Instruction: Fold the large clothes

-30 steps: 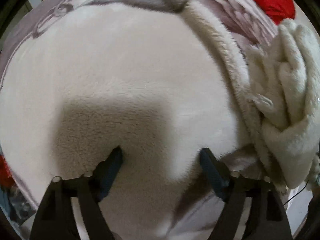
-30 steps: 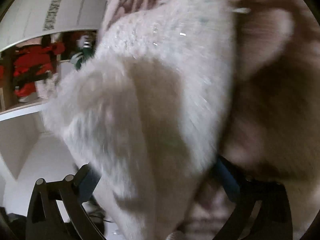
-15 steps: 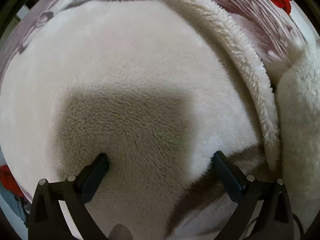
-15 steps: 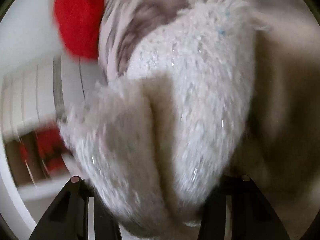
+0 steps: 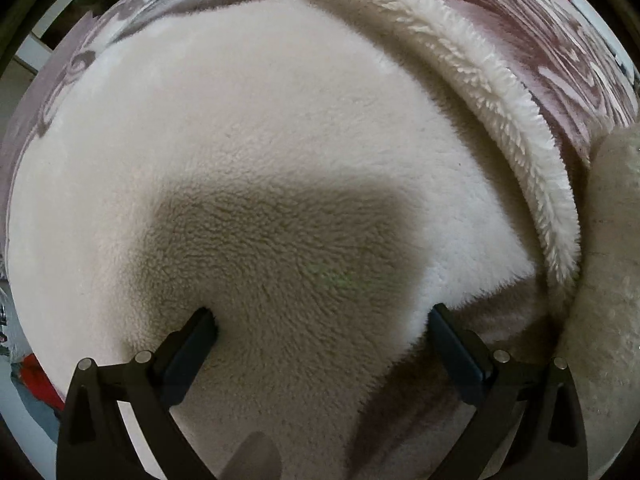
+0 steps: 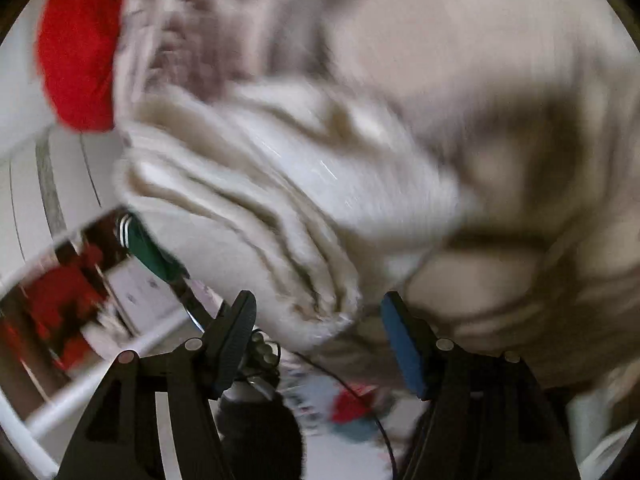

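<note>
A large cream fleece garment (image 5: 260, 152) fills the left wrist view, lying flat with a shaggy edge (image 5: 500, 92) curving along its right side. My left gripper (image 5: 322, 326) is open, its fingertips pressed onto the fleece. In the blurred right wrist view a bunched, folded part of the same cream garment (image 6: 288, 196) hangs just ahead of my right gripper (image 6: 318, 314). That gripper is open, with the fabric's lower tip between the jaws but not clamped.
A mauve patterned bedspread (image 5: 560, 40) lies under the garment. A red cloth (image 6: 76, 48) sits at the upper left of the right wrist view. White shelving (image 6: 48, 184), a green item (image 6: 148, 248) and a cable (image 6: 344, 384) lie below.
My right gripper has opened and let go of the bunched fleece, which now sits lower and farther ahead. My left gripper opened wider and stays pressed on the flat fleece.
</note>
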